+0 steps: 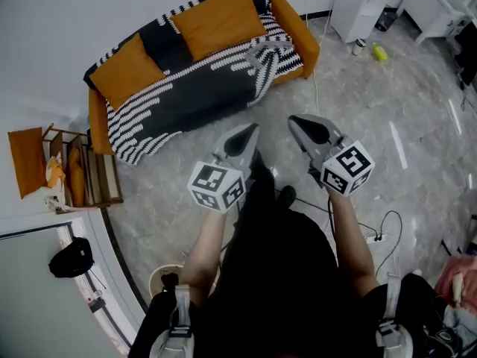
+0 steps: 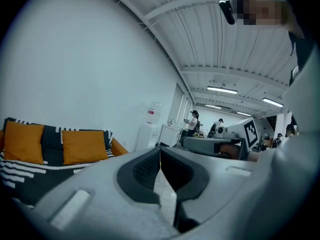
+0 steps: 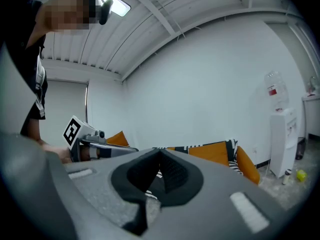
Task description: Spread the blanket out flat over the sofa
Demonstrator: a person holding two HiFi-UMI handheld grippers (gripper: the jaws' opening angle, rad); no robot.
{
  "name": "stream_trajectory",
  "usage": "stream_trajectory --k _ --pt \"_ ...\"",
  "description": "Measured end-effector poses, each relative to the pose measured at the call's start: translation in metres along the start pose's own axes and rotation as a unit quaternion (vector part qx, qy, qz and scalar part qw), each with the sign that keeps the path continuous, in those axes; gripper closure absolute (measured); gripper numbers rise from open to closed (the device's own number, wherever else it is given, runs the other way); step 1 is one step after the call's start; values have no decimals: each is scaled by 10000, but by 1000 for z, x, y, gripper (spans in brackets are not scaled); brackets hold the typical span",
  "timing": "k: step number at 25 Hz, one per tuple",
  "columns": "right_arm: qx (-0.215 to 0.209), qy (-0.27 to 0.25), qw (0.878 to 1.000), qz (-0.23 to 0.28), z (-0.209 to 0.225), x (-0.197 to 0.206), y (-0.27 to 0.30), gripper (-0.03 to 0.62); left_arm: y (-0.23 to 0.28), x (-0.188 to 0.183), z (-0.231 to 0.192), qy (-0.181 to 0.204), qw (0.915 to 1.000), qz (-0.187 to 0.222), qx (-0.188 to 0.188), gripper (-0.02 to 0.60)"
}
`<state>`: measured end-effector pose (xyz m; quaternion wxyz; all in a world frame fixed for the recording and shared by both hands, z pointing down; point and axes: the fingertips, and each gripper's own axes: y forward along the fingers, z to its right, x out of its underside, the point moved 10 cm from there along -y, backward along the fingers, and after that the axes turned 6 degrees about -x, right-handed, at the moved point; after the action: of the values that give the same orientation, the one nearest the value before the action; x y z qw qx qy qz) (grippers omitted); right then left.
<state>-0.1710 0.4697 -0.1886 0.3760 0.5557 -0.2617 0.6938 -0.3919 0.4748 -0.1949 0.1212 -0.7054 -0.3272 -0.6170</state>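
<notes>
Fingers of the left gripper point(image 2: 160, 153) are pressing together tip to tip with nothing between them, and those of the right gripper point(image 3: 159, 153) are closing on nothing in the same way. Both grippers are hovering side by side over the floor point(image 1: 417, 170), pointing toward the sofa and well apart from it. The blanket point(image 1: 186, 99), black with white stripes, is lying over the sofa point(image 1: 302, 39), covering the seat and part of the back, with its front edge hanging down to the floor near one front corner. Near the opposite end of the seat it is bunching into a raised fold point(image 1: 264, 54) rather than lying flat. Two orange cushions point(image 1: 127, 69) are leaning against the back, on top of the blanket. Beside the sofa's end near the picture's left edge a wooden rack point(image 1: 86, 174) is standing, with an orange cloth point(image 1: 26, 159) hanging next to it. A white cabinet point(image 1: 365, 2) is standing past the other end, with a small yellow thing point(image 1: 380, 52) lying on the floor beside it. A water dispenser point(image 3: 280, 136) is standing against the wall.
</notes>
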Motion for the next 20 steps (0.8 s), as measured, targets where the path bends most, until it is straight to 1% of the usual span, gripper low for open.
stream_trajectory --k 5,10,14,20 --pt "92 -26 9998 -171 14 3 16 592 13 0 -18 -96 9999 -39 -50 569" --pt "253 -80 9993 -249 36 -3 35 592 37 -6 -44 -157 9999 -52 -17 569" --pt "399 -119 9986 -337 60 -10 55 592 63 -16 -70 -233 9997 -67 9 569" --pt "628 -139 9965 -538 102 -17 100 592 102 -28 -113 -320 9994 -109 112 569"
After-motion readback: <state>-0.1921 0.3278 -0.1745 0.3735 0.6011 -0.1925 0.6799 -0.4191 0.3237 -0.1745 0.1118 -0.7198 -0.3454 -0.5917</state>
